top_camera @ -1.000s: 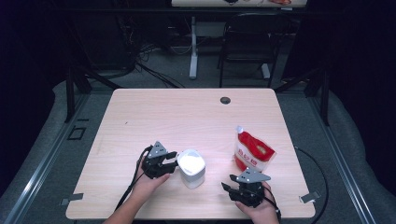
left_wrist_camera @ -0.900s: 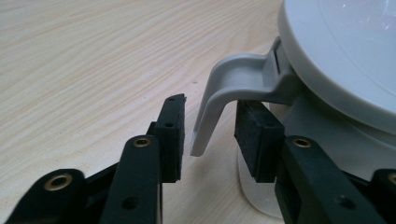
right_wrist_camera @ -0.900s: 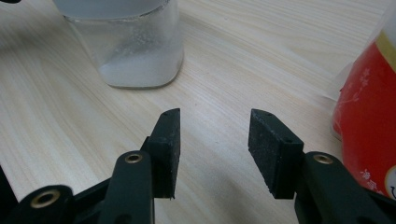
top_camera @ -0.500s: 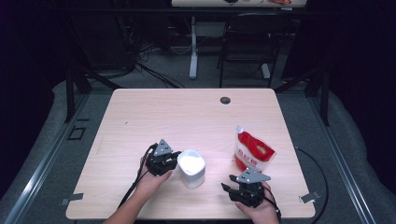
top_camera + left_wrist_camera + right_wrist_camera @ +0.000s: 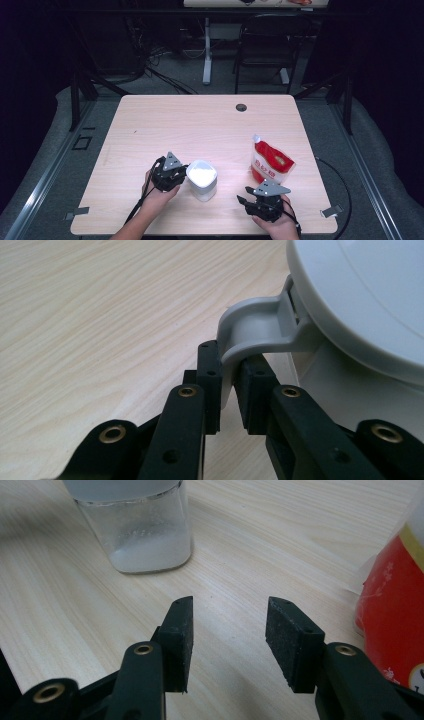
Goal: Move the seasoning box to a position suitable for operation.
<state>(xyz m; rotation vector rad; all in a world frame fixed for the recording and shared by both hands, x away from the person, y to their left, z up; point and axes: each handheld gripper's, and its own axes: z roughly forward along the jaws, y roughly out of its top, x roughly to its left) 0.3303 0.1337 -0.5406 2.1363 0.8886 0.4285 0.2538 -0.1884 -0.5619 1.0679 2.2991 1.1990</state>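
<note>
A clear square jar with a white lid stands on the table's near half, with white powder at its bottom. A grey clasp sticks out from the lid's edge. My left gripper sits at the jar's left side. Its jaws have just been closing, and its pads now pinch the clasp. A red and white pouch stands to the right of the jar. My right gripper rests near the front edge, open, with bare wood between its pads. The pouch stands to its right.
The light wooden table has a dark cable hole near its far edge. A black chair and a desk leg stand on the floor beyond. Cables trail from both grippers over the front edge.
The left gripper's jaws have drawn together at the jar's left side. The jar, the pouch and the right gripper have stayed where they were.
</note>
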